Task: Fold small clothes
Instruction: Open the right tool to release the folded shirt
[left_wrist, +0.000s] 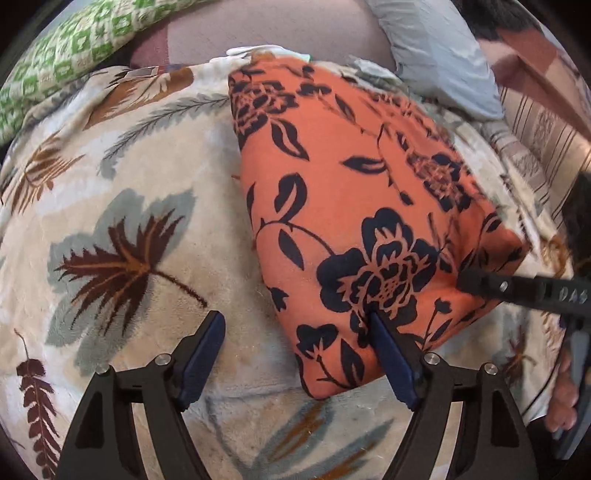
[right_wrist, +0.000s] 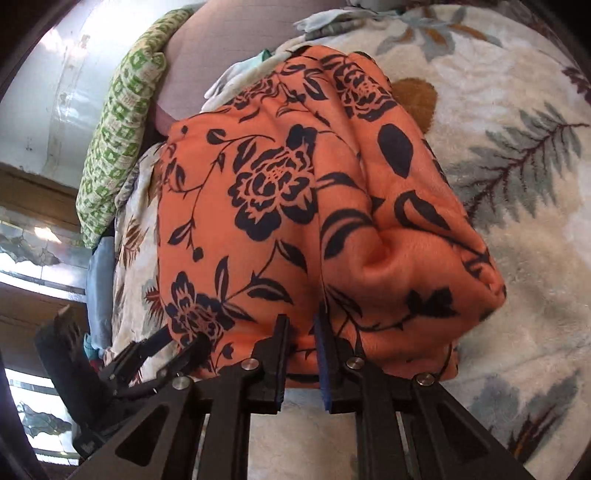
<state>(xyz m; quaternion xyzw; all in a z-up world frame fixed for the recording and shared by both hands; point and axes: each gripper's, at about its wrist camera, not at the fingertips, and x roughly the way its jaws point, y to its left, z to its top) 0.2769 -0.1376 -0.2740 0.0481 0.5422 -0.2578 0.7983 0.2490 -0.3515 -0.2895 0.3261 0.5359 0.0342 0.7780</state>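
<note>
- The left gripper (left_wrist: 295, 325) has its black, blue-padded fingers spread wide and pinches nothing; one finger rests over the near edge of the orange cloth with a dark navy flower print (left_wrist: 354, 192), the other over bare blanket.
- The right gripper (right_wrist: 301, 328) has its fingers drawn nearly together, and a fold of the orange cloth's near edge looks pinched between them; how much fabric they hold is hidden by the bunching.
- Risk: the right pinch seems to sit on a thin edge, so a quick pull could slide the fabric out and let the fold fall open.
- Risk: the left gripper grips nothing, so any drag from the right could shift the whole bundle across the cream fleece blanket with grey and brown leaf print (left_wrist: 122, 206) instead of folding it.
- Risk: closing the left fingers where they stand could catch blanket pile along with the cloth.
- The cloth is soft and thick, lying folded over in a roughly rectangular bundle on the blanket, flat in the left view, puffed and creased near the right fingers.
- A green-and-white patterned pillow (left_wrist: 70, 55) lies well beyond it.
</note>
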